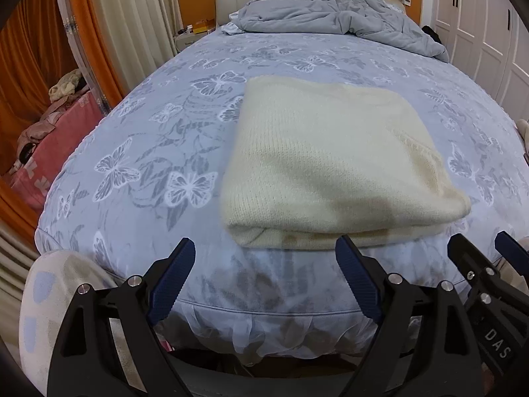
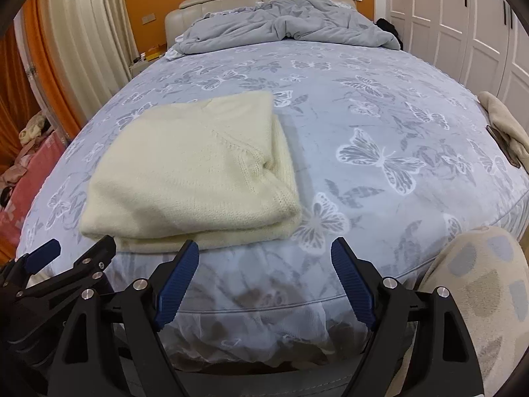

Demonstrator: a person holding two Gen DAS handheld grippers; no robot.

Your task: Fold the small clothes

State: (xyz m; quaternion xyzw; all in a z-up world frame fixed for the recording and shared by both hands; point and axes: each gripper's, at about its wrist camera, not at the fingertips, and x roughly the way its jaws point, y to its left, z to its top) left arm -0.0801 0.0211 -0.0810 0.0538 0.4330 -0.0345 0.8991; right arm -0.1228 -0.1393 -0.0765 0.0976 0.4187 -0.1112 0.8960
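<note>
A cream knitted sweater lies folded into a thick rectangle near the foot edge of the bed; it also shows in the right wrist view. My left gripper is open and empty, held just short of the sweater's near edge, over the foot of the bed. My right gripper is open and empty, to the right of the sweater and off the bed edge. The right gripper shows at the right edge of the left wrist view, and the left gripper at the left edge of the right wrist view.
The bed has a blue butterfly-print cover. A crumpled grey duvet lies at the headboard. A beige cloth lies at the bed's right edge. White wardrobes stand right; curtains and a pink pile left.
</note>
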